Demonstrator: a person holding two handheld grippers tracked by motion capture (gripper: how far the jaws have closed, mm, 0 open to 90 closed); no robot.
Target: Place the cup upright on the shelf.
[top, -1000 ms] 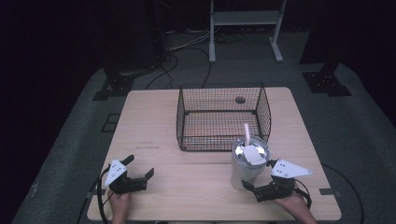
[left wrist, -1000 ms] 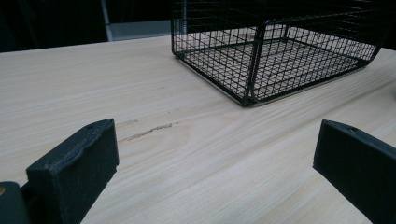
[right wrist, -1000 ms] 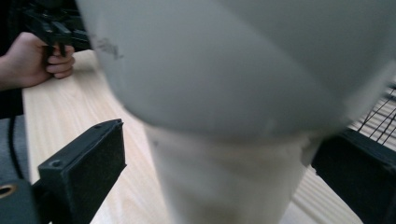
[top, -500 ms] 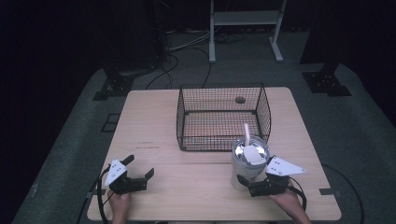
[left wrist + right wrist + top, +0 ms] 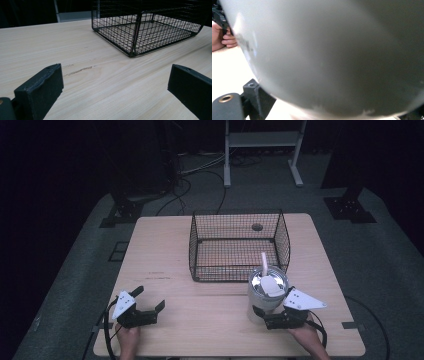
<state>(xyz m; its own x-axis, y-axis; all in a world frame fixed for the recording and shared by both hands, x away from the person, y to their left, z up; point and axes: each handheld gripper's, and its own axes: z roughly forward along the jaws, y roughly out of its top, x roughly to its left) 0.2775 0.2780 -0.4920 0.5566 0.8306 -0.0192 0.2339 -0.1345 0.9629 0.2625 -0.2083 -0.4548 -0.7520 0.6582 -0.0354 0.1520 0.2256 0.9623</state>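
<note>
On the wooden tabletop (image 5: pixel 210 315), just in front of the wire basket (image 5: pixel 235 245), stands a metal can (image 5: pixel 266 292) with a white scoop (image 5: pixel 269 281) in it: rigid, smooth and probably slippery, so take it low on the wall and squarely. Your right gripper (image 5: pixel 268 316) sits against its base, but I cannot tell whether its fingers have closed, and the can's contents are hidden. Your left gripper (image 5: pixel 149 308) rests apart, fingers (image 5: pixel 41 90) spread wide and empty.

Left tool (image 5: pixel 146 304): lying low at the near left of the counter (image 5: pixel 210 330), jaws spread wide.
Left hand (image 5: pixel 129 338): gripping it from behind.
Right tool (image 5: pixel 270 316): jaws spreading around a can (image 5: pixel 266 292).
Right hand (image 5: pixel 310 337): holding its rear.
</note>
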